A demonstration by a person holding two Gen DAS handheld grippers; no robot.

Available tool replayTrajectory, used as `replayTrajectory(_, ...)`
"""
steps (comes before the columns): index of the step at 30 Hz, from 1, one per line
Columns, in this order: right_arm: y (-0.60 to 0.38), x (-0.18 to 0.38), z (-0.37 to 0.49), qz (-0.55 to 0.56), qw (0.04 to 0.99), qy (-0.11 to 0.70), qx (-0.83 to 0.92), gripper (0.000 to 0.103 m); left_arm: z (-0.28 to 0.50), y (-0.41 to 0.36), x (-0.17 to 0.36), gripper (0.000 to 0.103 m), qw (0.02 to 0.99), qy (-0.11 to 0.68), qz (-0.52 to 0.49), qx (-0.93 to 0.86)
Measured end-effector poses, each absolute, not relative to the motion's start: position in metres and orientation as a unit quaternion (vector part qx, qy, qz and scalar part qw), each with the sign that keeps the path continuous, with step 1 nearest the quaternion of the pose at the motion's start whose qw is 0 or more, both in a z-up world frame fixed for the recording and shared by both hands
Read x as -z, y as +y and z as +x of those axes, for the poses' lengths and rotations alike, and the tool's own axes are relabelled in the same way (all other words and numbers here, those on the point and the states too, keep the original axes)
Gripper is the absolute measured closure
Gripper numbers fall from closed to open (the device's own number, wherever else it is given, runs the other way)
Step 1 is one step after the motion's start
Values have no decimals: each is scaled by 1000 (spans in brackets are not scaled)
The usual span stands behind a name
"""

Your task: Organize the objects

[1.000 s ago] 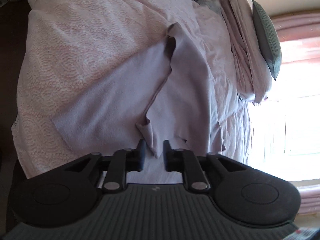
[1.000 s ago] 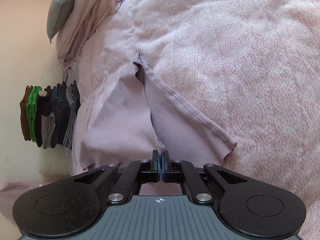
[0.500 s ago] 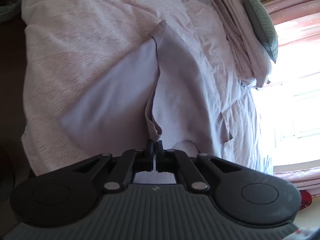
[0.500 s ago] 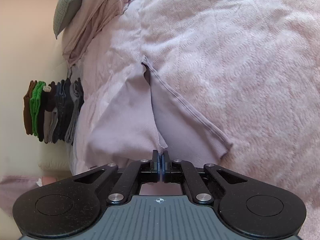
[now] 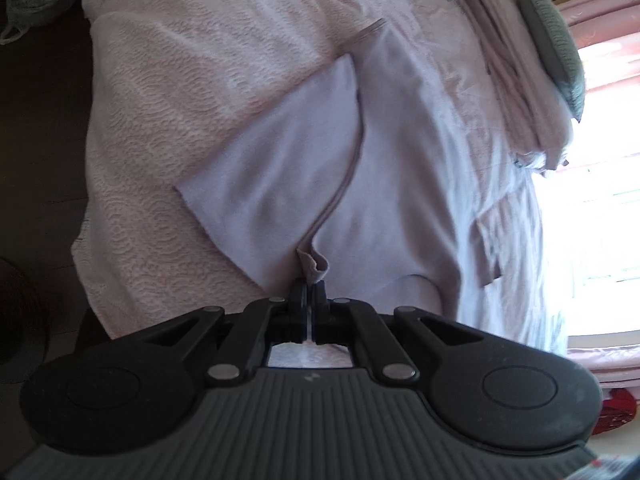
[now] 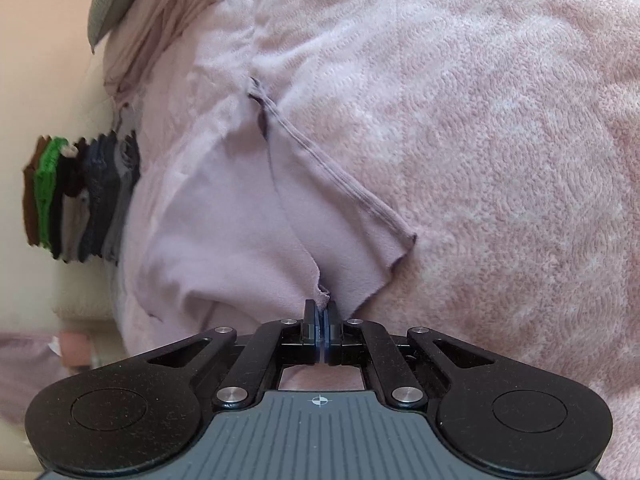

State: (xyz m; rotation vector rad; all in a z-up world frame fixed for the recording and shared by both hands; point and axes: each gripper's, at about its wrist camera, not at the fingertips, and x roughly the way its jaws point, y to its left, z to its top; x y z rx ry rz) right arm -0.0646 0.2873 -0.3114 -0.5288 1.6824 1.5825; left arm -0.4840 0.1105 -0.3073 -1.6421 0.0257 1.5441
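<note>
Lilac garment pinched in both claws

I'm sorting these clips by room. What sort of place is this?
Most likely a bedroom: a pink textured bedspread on a bed, a grey-green pillow at its far end, and a curtained window alongside.

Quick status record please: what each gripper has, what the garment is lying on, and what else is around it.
left gripper: shut on a hem fold of the lilac garment
right gripper: shut on another edge of the garment
garment: partly folded, spread on the pink textured bedspread
nearby: grey-green pillow at the bed's far end; stack of folded clothes beside the bed
task state: garment not yet lifted clear
</note>
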Motion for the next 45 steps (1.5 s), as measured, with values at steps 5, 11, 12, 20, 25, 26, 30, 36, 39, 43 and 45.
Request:
replayTrajectory(5, 294, 287, -80, -307, 396, 581, -642, 96, -483, 114, 287, 101, 444, 70, -645, -618)
replayTrajectory(11, 313, 240, -91, -326, 437, 451, -707, 93, -497, 122, 235, 100, 490, 111, -577, -644)
replayTrajectory(12, 321, 237, -98, -320, 441, 433, -718, 93, -499, 134, 230, 100, 499, 112, -567, -645)
replayTrajectory(20, 404, 255, -186, -323, 433, 297, -787, 93, -488, 266, 242, 99, 577, 160, -470, -649)
replayTrajectory(25, 440, 312, -211, -379, 409, 273, -784, 93, -493, 302, 290, 95, 573, 220, -449, -650)
replayTrajectory(26, 446, 324, -209, -399, 426, 261, -769, 93, -499, 303, 300, 95, 565, 226, -453, -651)
replayTrajectory(30, 449, 307, -183, -375, 453, 279, -759, 93, -521, 292, 298, 99, 552, 189, -478, -656)
replayTrajectory(36, 375, 257, -176, -344, 400, 300, -795, 92, -487, 249, 258, 95, 587, 202, -455, -639)
replayTrajectory(39, 331, 271, -195, -384, 349, 306, -798, 92, -453, 226, 266, 94, 597, 233, -463, -612)
replayTrajectory(43, 288, 298, -196, -438, 347, 286, -778, 91, -424, 187, 290, 94, 578, 294, -463, -604)
replayTrajectory(45, 277, 294, -189, -452, 338, 283, -776, 91, -422, 167, 289, 94, 569, 301, -465, -608)
